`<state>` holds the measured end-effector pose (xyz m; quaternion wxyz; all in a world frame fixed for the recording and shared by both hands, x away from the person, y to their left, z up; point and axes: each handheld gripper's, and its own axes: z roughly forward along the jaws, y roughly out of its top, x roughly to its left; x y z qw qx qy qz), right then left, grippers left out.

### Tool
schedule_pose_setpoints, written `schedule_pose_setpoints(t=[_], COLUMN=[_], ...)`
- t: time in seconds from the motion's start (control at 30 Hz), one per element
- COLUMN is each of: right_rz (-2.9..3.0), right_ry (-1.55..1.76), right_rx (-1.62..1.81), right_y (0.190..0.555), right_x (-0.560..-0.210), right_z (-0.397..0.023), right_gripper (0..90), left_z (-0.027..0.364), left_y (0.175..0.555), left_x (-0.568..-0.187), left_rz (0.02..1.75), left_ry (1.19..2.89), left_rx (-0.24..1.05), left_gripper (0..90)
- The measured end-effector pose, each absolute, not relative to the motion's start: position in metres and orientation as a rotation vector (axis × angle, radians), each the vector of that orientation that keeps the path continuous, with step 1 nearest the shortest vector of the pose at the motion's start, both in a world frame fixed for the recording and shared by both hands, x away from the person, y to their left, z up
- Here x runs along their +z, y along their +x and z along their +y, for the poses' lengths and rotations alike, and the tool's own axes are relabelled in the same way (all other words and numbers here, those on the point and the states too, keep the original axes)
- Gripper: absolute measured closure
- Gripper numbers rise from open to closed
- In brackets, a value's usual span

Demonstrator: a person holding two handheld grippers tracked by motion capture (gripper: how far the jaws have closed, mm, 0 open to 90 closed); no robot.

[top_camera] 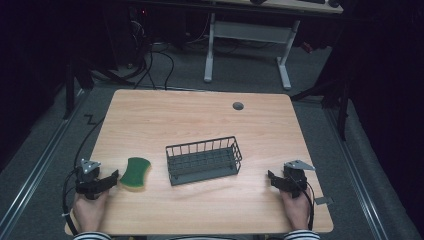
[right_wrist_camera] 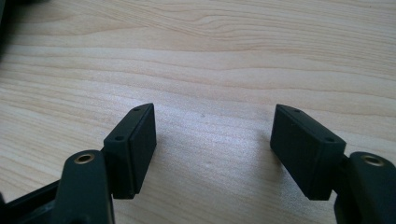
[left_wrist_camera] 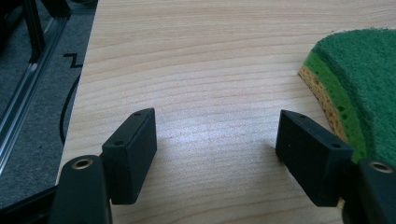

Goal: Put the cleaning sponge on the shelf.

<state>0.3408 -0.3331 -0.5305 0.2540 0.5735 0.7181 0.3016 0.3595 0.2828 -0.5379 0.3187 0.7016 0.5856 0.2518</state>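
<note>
Left hand (top_camera: 90, 210): enters from the bottom edge of the high view at the table's near-left corner, striped cuff at the wrist, holding the left gripper.
Left gripper (top_camera: 114, 177): low over the table near its left edge, pointing toward the sponge; grey three-cornered plate on top, black cable trailing off to the left over the table edge.
Left gripper jaws: spread wide, bare wood between them and nothing held, as the left gripper view (left_wrist_camera: 215, 140) shows.
Sponge (top_camera: 135, 173): lies flat on the table just beside the left gripper, green scouring face up, yellow layer at the near edge. In the left gripper view the sponge (left_wrist_camera: 359, 88) sits right of the jaws, outside the gap, very close to the right-hand jaw; contact cannot be told.
Wire basket (top_camera: 203, 160): dark, rectangular, open-topped, upright at the middle of the table, set slightly askew; apart from the sponge to its left and well apart from the right gripper. Contents cannot be made out.
Table (top_camera: 200, 115): light wood-grain top, a small round grey cap near the far edge.
Right gripper (top_camera: 271, 178): low over the table near the right edge, pointing left toward the basket; grey plate on top, cable running back along the hand.
Right gripper jaws: spread wide over bare wood, nothing between them, per the right gripper view (right_wrist_camera: 212, 140).
Right hand (top_camera: 296, 210): at the near-right corner, striped cuff, holding the right gripper.
</note>
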Motion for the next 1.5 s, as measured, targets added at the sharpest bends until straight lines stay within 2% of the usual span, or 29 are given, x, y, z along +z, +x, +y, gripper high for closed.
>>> schedule_pose_setpoints(t=[0.93, 1.2, 1.27, 1.3, 1.5], right_rz=[1.961, 1.965, 1.955, 1.952, 1.984], right_ry=[1.553, 1.554, 1.563, 1.562, 1.548], right_rx=[0.822, 0.825, 0.821, 0.826, 0.889], right_y=[0.341, 0.341, 0.341, 0.341, 0.339], right_x=[-0.53, -0.53, -0.53, -0.529, -0.525], right_z=[-0.333, -0.333, -0.332, -0.332, -0.328], right_gripper=[30.1, 30.1, 33.1, 38.1, 43.6], left_z=[0.282, 0.287, 0.29, 0.293, 0.289], left_y=[0.361, 0.361, 0.361, 0.36, 0.346], left_x=[-0.538, -0.538, -0.537, -0.535, -0.52], left_rz=[1.532, 1.541, 1.552, 1.564, 1.514], left_ry=[1.852, 1.801, 1.797, 1.781, 1.744], left_rx=[0.657, 0.603, 0.596, 0.589, 0.6], left_gripper=[27.2, 25.6, 25.0, 23.8, 24.3])
